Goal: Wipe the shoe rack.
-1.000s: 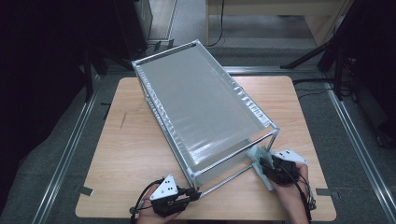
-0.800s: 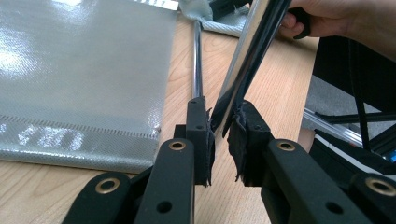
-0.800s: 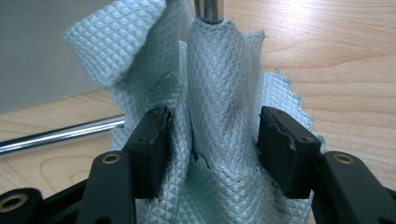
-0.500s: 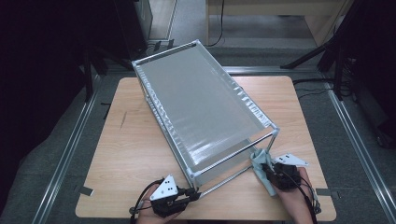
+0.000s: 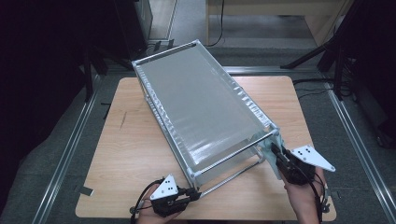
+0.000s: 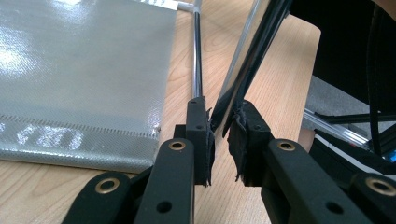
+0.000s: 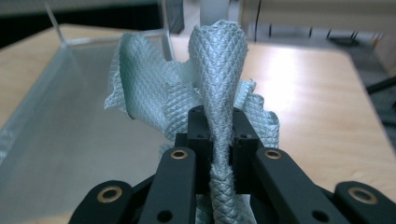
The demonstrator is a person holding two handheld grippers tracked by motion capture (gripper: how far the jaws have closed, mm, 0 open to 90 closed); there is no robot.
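Note:
A metal rack [image 5: 233,156] lies slanted across the wooden table, and a grey sheet [image 5: 201,102] covers its top. My left gripper [image 5: 195,193] is at the rack's near left corner. Its jaws [image 6: 222,126] are shut on a thin dark rod [image 6: 261,42] of the frame, and the grey sheet [image 6: 79,70] lies to their left. My right gripper [image 5: 274,148] is at the near right corner, lifted off the table. Its jaws [image 7: 219,126] have just closed on a fold of pale quilted fabric [image 7: 217,60], which bunches up above the pads.
Bare table [image 5: 126,158] lies left of the rack and beyond its right side [image 5: 280,98]. Aluminium rails run along the floor on the left [image 5: 70,149] and right [image 5: 355,140]. Dark furniture and cables stand behind the table.
My right gripper has closed on the fabric and risen toward the rack's upper right corner. The left gripper and the rack have stayed put.

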